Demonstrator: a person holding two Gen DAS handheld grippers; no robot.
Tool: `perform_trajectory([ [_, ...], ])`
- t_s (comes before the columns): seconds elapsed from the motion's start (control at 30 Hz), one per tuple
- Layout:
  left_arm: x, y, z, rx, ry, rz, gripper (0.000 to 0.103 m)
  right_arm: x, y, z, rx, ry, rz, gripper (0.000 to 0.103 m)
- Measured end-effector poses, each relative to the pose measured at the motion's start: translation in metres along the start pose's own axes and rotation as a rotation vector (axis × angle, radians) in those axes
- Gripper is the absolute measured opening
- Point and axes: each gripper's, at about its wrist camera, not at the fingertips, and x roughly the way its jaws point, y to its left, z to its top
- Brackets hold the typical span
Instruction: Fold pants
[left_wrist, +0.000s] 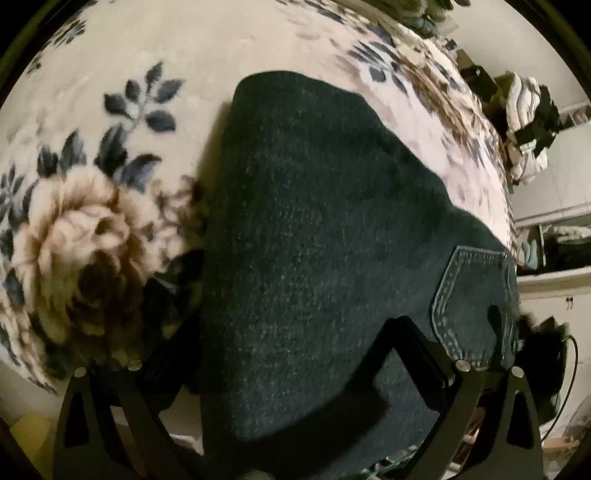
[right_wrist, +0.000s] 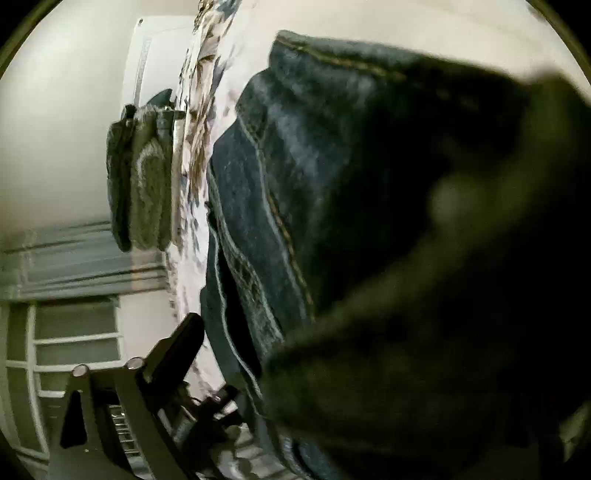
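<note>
Dark blue denim pants (left_wrist: 314, 221) lie folded on a floral blanket (left_wrist: 110, 110), a back pocket (left_wrist: 476, 306) showing at the lower right. My left gripper (left_wrist: 291, 339) is open, its two fingers spread wide with the near end of the pants lying between them. In the right wrist view the pants (right_wrist: 295, 166) fill the middle, seams and yellow stitching showing. Only the left finger (right_wrist: 184, 339) of my right gripper (right_wrist: 295, 332) is visible, standing just beside the denim edge. Dark blurred cloth close to the lens hides the other finger.
The blanket covers a bed whose edge (left_wrist: 495, 155) falls away at the right. A pile of clothes (left_wrist: 528, 125) sits beyond it. A dark bag (right_wrist: 140, 173) hangs by a white wall, with white shelving (right_wrist: 74, 343) below.
</note>
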Motion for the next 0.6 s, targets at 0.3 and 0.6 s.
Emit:
perform_trajectory([
  [0.3, -0.026, 0.004, -0.009, -0.030, -0.135, -0.009, 0.034, 0.006, 0.029, -0.008, -0.058, -0.006, -0.074, 0.048],
  [0.6, -0.085, -0.014, -0.014, -0.006, -0.174, -0.059, 0.023, -0.011, 0.061, -0.019, -0.071, 0.010, -0.064, 0.042],
])
